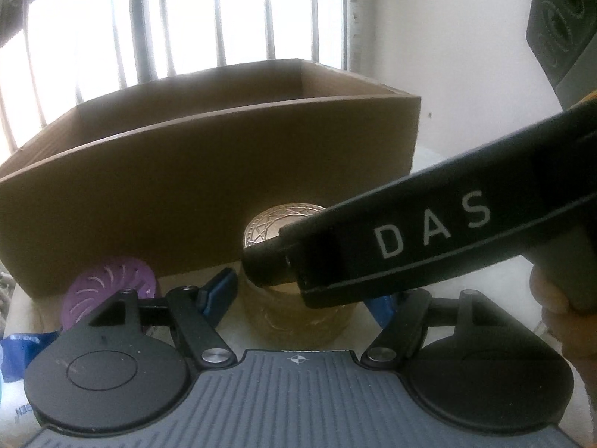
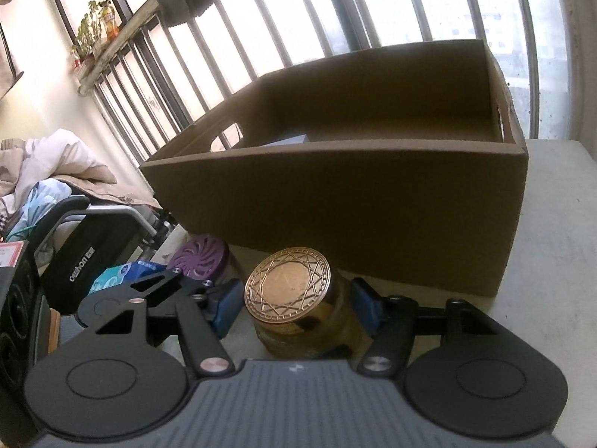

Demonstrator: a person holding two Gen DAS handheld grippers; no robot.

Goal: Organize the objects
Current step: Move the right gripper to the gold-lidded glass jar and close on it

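Glass jar (image 2: 298, 321) with gold lid stands on table (image 2: 552, 261) before cardboard box (image 2: 335, 205). Right gripper (image 2: 294, 304) and left gripper (image 1: 298, 291) both flank jar; contact unclear (pads partly hidden). Likely heavy, slippery, fragile: clamp body under lid.

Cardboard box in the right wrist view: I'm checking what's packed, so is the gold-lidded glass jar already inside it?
No, the gold-lidded glass jar stands on the table in front of the brown cardboard box.

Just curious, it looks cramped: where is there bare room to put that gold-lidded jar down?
Bare tabletop lies right of the cardboard box, and the box's inside looks mostly free. It is crowded left of the jar: a purple lid and blue packets sit there.
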